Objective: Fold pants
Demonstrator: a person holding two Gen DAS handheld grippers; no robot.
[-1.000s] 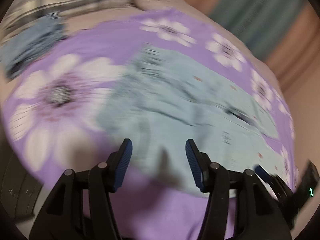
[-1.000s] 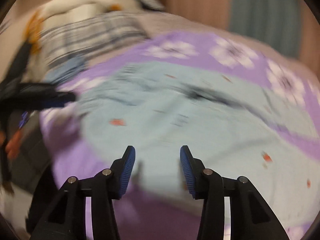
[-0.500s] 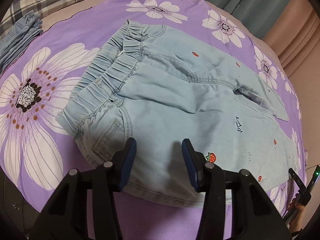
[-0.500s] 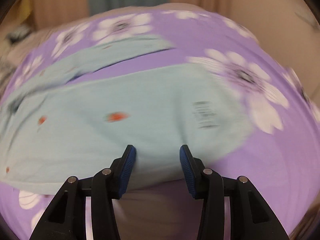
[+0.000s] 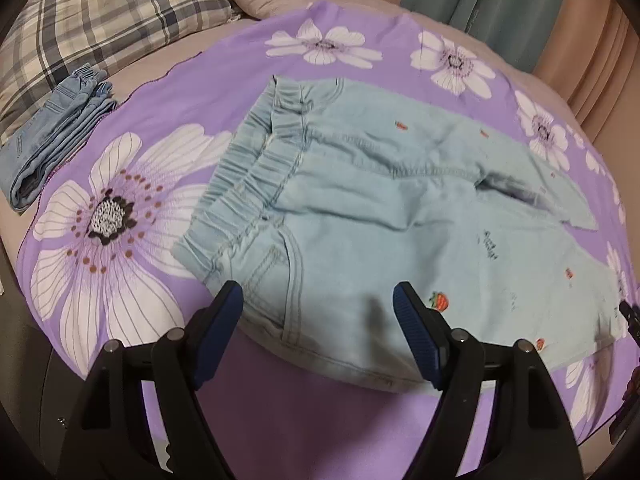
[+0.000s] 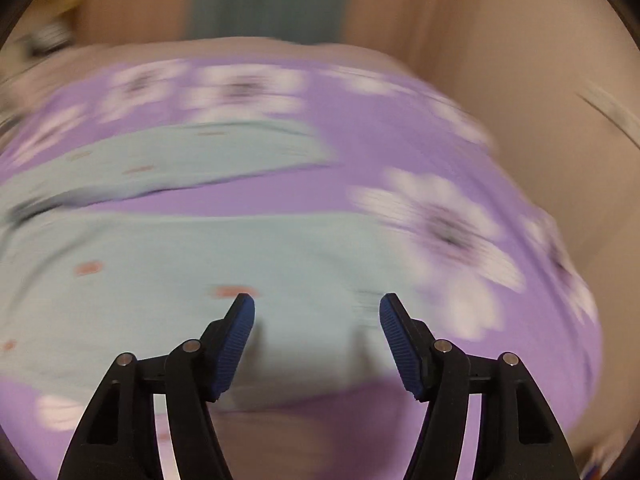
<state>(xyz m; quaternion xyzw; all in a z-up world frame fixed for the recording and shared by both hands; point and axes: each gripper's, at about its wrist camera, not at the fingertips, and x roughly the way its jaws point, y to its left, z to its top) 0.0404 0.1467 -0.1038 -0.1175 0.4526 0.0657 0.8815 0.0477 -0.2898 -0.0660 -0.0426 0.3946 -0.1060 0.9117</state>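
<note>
While the light-blue denim pants [image 5: 400, 216] lie flat on the purple flowered bedspread [image 5: 224, 92], unfolded, each gripper should take a near side-seam edge squarely. Left gripper [image 5: 318, 332]: jaws released, hip pocket. Right gripper [image 6: 316, 340]: jaws released, leg hem. Elastic waistband gathered; strawberry print; legs splayed apart.

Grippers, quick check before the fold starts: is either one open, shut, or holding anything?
Left gripper: open, holding nothing, above the near edge of the pants.
Right gripper: open, holding nothing, over a pant leg.
</note>
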